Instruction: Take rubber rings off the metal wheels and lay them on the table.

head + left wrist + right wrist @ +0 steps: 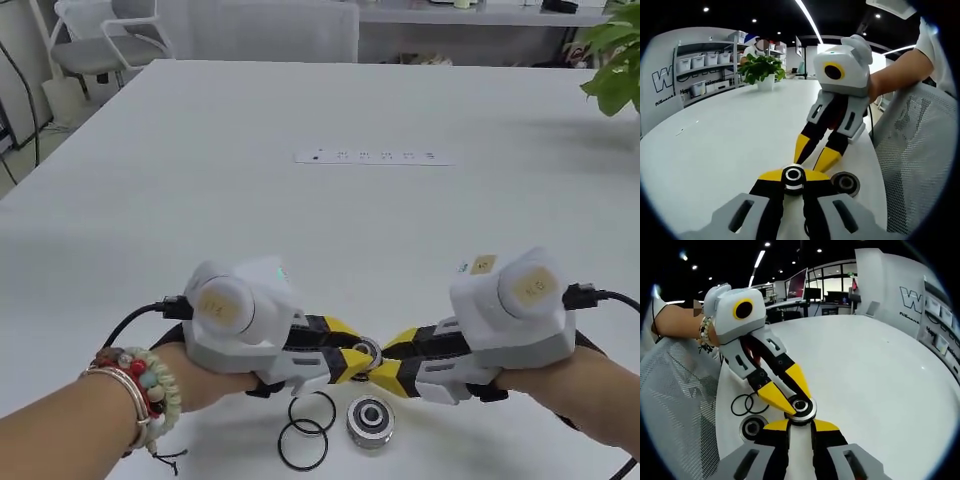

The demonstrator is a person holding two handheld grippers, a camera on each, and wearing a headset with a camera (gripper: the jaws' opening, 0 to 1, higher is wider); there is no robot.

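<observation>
left tool pinches a wheel above the counter. right tool touches it; whether it clamps cannot be told.

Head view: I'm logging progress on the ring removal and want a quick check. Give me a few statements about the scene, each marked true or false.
1. Two rubber rings lie on the table. True.
2. The rings lie far apart from each other. False: they overlap.
3. The left gripper and the right gripper meet at one metal wheel. True.
4. A second wheel stands beside the plant. False: it lies right by the rings, at the near edge of the table. The plant is at the far right.
</observation>
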